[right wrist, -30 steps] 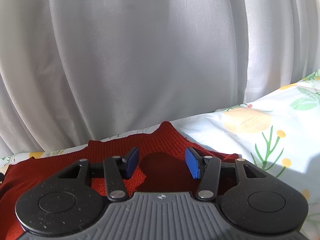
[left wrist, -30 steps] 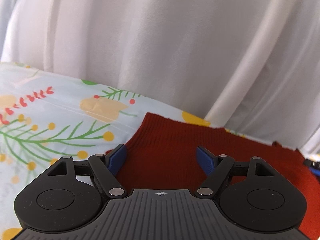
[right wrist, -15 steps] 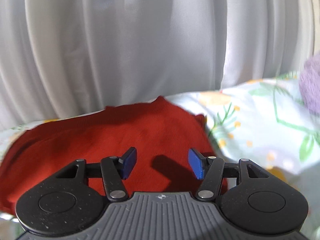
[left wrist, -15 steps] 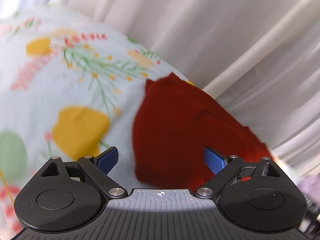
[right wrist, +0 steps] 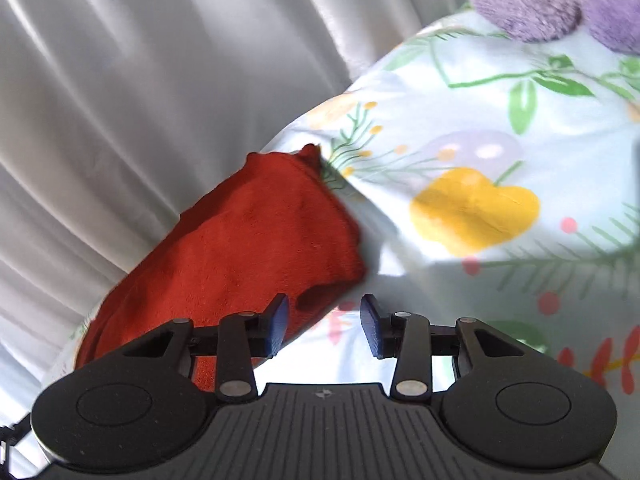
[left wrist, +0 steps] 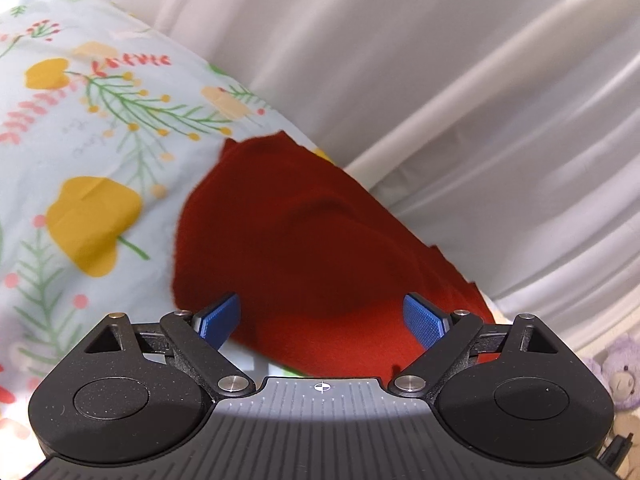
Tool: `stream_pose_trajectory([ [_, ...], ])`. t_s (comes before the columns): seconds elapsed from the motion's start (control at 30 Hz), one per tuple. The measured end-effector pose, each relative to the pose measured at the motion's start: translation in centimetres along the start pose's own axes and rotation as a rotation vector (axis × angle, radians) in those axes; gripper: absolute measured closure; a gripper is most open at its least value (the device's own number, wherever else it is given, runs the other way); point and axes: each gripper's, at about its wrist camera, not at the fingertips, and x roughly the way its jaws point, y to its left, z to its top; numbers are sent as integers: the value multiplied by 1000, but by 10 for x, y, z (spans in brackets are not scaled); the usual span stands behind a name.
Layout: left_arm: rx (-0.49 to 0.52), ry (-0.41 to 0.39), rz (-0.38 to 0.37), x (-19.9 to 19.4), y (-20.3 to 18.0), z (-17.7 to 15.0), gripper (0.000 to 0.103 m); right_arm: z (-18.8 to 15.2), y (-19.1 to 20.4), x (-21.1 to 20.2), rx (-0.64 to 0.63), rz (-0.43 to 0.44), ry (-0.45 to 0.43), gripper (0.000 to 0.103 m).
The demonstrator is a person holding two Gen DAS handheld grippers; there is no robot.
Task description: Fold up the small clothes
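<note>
Your left gripper (left wrist: 322,322) hangs wide open over the red knit garment (left wrist: 304,248). That garment lies on the floral sheet (left wrist: 80,152), white curtain (left wrist: 440,60) behind.

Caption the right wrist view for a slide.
Right gripper, jaws closing on nothing, hovers by the red knit garment on the floral sheet.

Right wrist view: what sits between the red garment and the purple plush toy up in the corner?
Only the floral sheet. In the right wrist view it runs bare from the red garment to the purple plush toy; nothing else lies on that stretch.
</note>
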Motion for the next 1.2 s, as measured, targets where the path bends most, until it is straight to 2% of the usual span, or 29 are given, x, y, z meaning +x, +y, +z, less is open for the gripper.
stream_pose_trajectory([
  [0.07, -27, 1, 3, 4, 0, -1, 11, -1, -2, -4, 4, 20, 1, 62],
  [0.13, -97, 15, -4, 7, 8, -3, 11, -4, 5, -5, -29, 59, 7, 62],
  [0.23, -231, 51, -12, 10, 32, -6, 15, -10, 37, -1, -166, 141, 25, 63],
  [0.3, -296, 63, -14, 10, 48, -8, 16, -17, 65, 6, -260, 196, 50, 68],
  [0.37, -359, 47, -55, 12, 65, -4, 21, -28, 96, 17, -348, 238, 83, 80],
  [0.43, -417, 28, -95, 19, 80, 3, 22, -42, 127, 31, -439, 293, 113, 86],
  [0.53, -503, 49, -180, 35, 99, 16, 33, -66, 176, 49, -592, 354, 127, 86],
  [0.6, -531, 56, -234, 45, 107, 24, 35, -83, 203, 62, -663, 394, 156, 86],
  [0.67, -567, 63, -222, 53, 112, 31, 48, -101, 225, 74, -726, 415, 182, 86],
  [0.7, -574, 66, -239, 58, 114, 33, 50, -109, 233, 80, -756, 409, 185, 86],
  [0.77, -589, 86, -226, 68, 118, 35, 77, -124, 242, 90, -783, 384, 194, 86],
  [0.8, -595, 96, -213, 72, 120, 35, 81, -128, 243, 94, -781, 373, 190, 86],
  [0.87, -609, 96, -231, 74, 123, 35, 82, -135, 243, 94, -809, 372, 156, 86],
  [0.93, -580, 83, -241, 69, 118, 36, 82, -140, 244, 90, -860, 364, 149, 86],
  [1.07, -493, 82, -183, 62, 103, 43, 83, -133, 241, 86, -822, 336, 87, 87],
  [1.13, -450, 88, -153, 59, 92, 49, 83, -134, 238, 93, -825, 312, 125, 87],
  [1.2, -369, 78, -133, 54, 74, 56, 84, -127, 234, 91, -820, 330, 137, 87],
])
